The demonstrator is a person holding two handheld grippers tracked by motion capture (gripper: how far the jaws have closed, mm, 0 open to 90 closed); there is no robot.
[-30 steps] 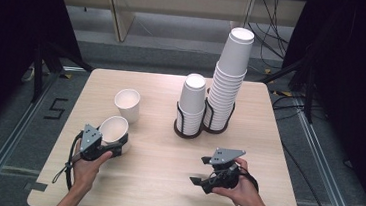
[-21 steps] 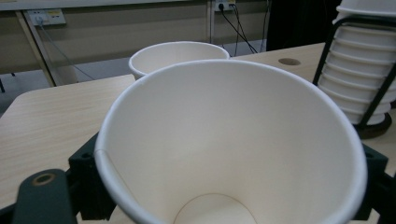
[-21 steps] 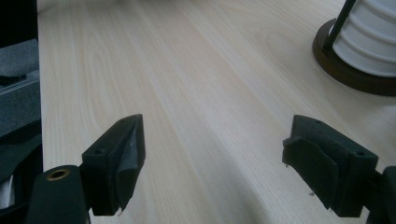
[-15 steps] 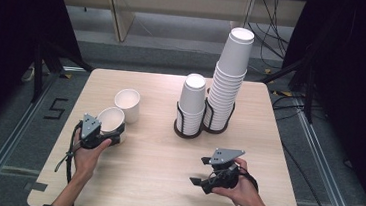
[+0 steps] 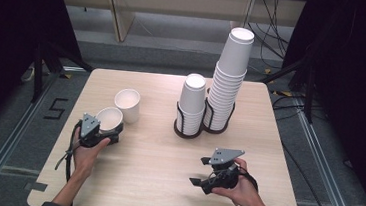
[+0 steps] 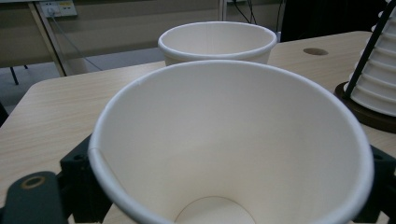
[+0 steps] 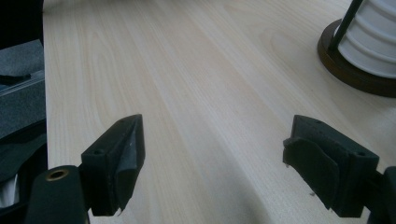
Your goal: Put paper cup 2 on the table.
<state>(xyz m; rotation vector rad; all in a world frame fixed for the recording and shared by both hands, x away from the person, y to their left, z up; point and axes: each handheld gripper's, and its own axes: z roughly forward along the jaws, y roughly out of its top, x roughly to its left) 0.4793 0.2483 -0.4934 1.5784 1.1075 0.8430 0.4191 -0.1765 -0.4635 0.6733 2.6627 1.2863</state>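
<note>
Left gripper (image 5: 110,136): jaws clamped on a white paper cup (image 5: 109,119), mouth up, at the left of the pale wooden tabletop (image 5: 147,145); a second white paper cup (image 5: 127,105) stood just beside it
Right gripper (image 5: 199,177): jaws spread wide, nothing between them; low over the near right tabletop
Behind: two stacks of white cups in a black wire holder (image 5: 204,120), well apart from both grippers

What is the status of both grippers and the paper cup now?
Left gripper shut on white paper cup. Right gripper open, empty. Second white paper cup close beyond it.
</note>
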